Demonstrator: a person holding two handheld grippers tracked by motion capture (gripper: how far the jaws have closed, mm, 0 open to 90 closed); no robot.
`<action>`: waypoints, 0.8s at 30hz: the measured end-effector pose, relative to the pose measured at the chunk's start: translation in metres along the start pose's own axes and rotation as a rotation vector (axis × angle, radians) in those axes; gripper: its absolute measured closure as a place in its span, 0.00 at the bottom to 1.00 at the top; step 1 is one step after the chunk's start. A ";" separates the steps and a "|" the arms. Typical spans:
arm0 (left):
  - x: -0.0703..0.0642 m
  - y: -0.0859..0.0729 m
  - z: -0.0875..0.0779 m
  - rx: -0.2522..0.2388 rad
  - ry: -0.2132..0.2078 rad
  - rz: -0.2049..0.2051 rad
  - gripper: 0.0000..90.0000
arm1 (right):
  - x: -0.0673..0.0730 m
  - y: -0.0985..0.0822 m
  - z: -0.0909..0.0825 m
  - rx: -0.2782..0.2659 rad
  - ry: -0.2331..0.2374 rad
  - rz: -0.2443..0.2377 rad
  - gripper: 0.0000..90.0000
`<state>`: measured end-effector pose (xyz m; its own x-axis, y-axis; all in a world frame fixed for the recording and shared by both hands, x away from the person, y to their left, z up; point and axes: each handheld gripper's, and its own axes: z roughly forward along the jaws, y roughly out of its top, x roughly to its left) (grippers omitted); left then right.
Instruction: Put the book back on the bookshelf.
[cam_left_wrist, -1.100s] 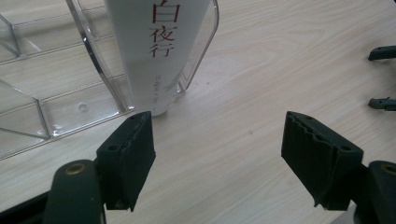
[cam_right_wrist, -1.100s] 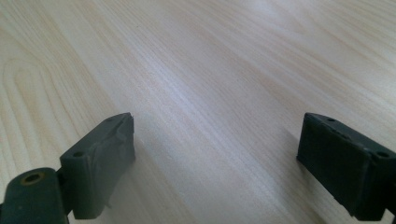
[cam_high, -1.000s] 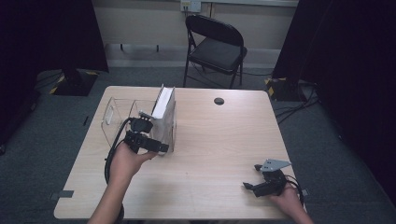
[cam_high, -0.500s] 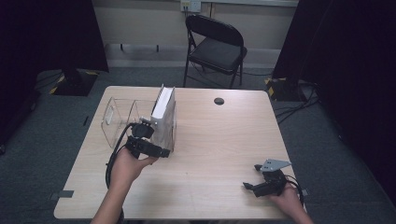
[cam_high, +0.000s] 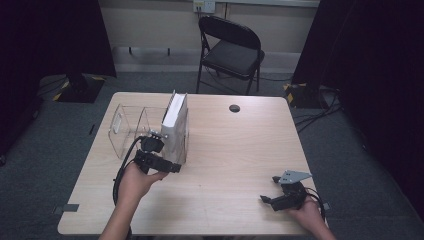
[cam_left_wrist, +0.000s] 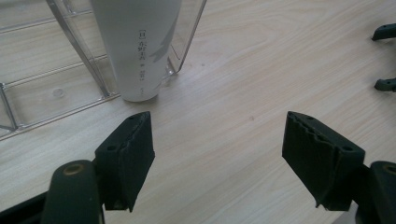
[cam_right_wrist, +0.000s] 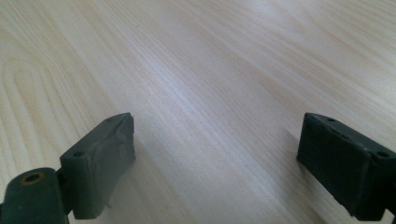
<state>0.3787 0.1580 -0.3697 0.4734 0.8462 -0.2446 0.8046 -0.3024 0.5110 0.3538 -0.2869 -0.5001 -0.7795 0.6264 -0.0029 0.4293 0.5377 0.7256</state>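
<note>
A light wooden bench (cam_high: 220, 165) is seen from above, with a black folding chair (cam_high: 231, 50) standing on the grey floor beyond it. On the bench's left part a clear plastic divided rack (cam_high: 125, 127) is placed, and a white book (cam_high: 175, 125) is stood upright in its right-hand compartment. In the left gripper view the white spine (cam_left_wrist: 140, 46), printed with small dark characters, is seen between the clear dividers. The left gripper (cam_high: 159, 164) is held just in front of the book, its jaws spread apart with nothing between them and bare wood below. The right gripper (cam_high: 275, 200) is held well apart near the bench's right front corner, its jaws set wide and empty over bare wood. A small dark round disc (cam_high: 234, 108) is seen near the far edge.
</note>
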 end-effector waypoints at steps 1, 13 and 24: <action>0.000 -0.001 0.001 0.000 0.000 0.004 0.28 | 0.000 0.000 0.000 0.000 0.000 0.000 0.11; -0.004 -0.009 0.014 0.003 -0.013 0.020 0.27 | 0.000 0.000 0.000 0.000 0.000 0.000 0.11; -0.004 -0.017 0.021 -0.001 -0.010 0.035 0.28 | 0.000 0.000 0.000 0.000 0.000 -0.001 0.11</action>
<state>0.3702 0.1505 -0.3945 0.5045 0.8309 -0.2345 0.7874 -0.3313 0.5199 0.3539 -0.2870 -0.5001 -0.7797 0.6261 -0.0035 0.4288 0.5381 0.7257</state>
